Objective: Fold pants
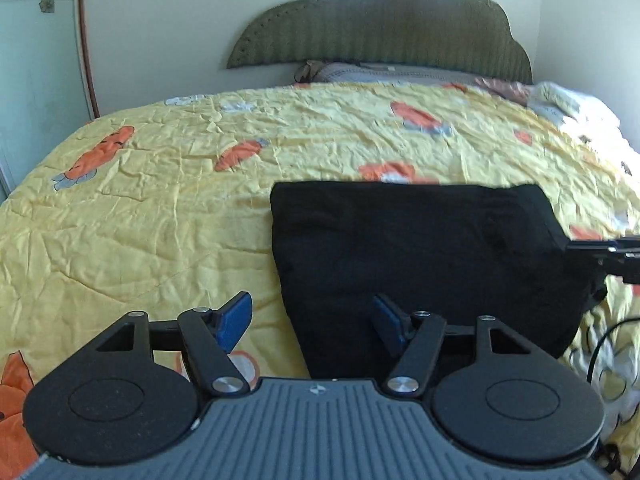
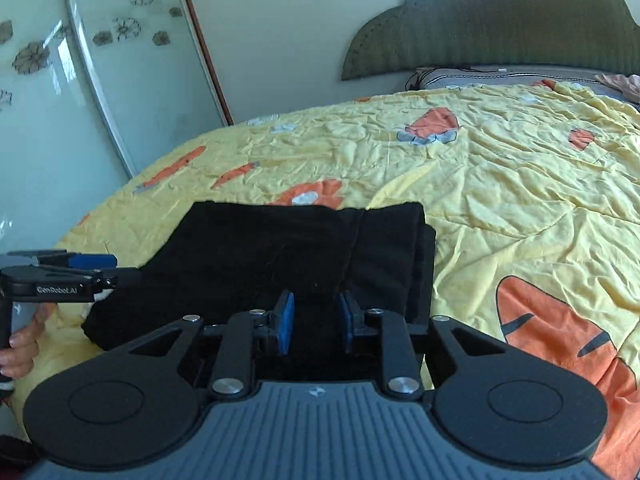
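Pants [image 1: 420,264], black and folded into a compact stack, lie on the yellow carrot-print quilt [image 1: 160,208] of the bed. In the left wrist view, the left tool [image 1: 316,322] hangs open over their near left edge, holding nothing. In the right wrist view, the right tool [image 2: 316,322] has its jaws narrowed but apart above the pants, pads clear of the cloth; a hand [image 2: 20,344] holds the left tool's grip.

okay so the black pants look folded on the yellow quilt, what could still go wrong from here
1. The left gripper hangs open low over the near edge of the black pants; a blue pad could snag and lift a layer.
2. The right gripper, jaws apart with nothing visibly pinched, sits right above the fabric and could drag the stacked layers askew.
3. The yellow quilt is wrinkled and soft, so the stack may shift.
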Demonstrator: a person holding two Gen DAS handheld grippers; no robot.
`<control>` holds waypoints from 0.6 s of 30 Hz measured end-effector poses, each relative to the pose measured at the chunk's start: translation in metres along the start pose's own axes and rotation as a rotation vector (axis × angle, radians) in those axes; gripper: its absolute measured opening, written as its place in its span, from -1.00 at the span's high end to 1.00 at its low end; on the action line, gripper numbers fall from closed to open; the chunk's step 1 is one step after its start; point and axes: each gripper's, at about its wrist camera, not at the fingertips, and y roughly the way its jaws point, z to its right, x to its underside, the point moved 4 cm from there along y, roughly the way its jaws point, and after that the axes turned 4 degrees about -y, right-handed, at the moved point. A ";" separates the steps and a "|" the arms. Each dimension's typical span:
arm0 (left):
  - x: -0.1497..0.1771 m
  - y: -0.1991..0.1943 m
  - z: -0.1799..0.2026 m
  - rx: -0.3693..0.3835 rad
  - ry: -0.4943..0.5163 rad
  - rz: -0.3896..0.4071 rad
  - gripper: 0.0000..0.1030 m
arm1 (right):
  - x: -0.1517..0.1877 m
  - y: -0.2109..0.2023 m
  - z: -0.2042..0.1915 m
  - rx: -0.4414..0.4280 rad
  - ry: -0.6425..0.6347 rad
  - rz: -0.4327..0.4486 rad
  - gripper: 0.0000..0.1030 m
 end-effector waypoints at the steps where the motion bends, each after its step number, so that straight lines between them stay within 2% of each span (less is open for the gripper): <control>1: 0.005 0.002 0.003 -0.016 0.023 -0.004 -0.36 | 0.005 0.006 0.000 0.040 -0.032 -0.023 0.55; 3: 0.009 -0.004 0.004 -0.013 0.024 0.023 -0.33 | 0.004 0.003 0.004 0.075 -0.018 0.002 0.54; 5: 0.005 -0.010 0.001 0.054 -0.017 0.030 -0.35 | -0.003 -0.009 0.012 0.094 0.031 0.065 0.47; 7: -0.001 -0.010 -0.005 0.129 -0.093 0.017 -0.36 | -0.006 -0.016 0.023 0.095 0.088 0.100 0.00; 8: -0.003 -0.007 -0.008 0.165 -0.130 0.001 -0.37 | -0.007 -0.016 0.028 0.087 0.110 0.091 -0.41; 10: -0.006 0.001 -0.015 0.200 -0.217 -0.039 -0.38 | -0.005 -0.014 0.035 0.094 0.133 0.084 -0.44; 12: -0.006 0.006 -0.021 0.183 -0.284 -0.058 -0.38 | -0.004 -0.015 0.036 0.116 0.145 0.090 -0.44; 15: -0.009 0.000 -0.022 0.083 -0.311 -0.026 -0.38 | -0.009 -0.019 0.021 0.104 0.129 0.134 -0.44; 18: -0.016 -0.010 -0.008 0.013 -0.272 0.013 -0.39 | -0.015 -0.015 -0.009 0.095 0.038 0.150 -0.45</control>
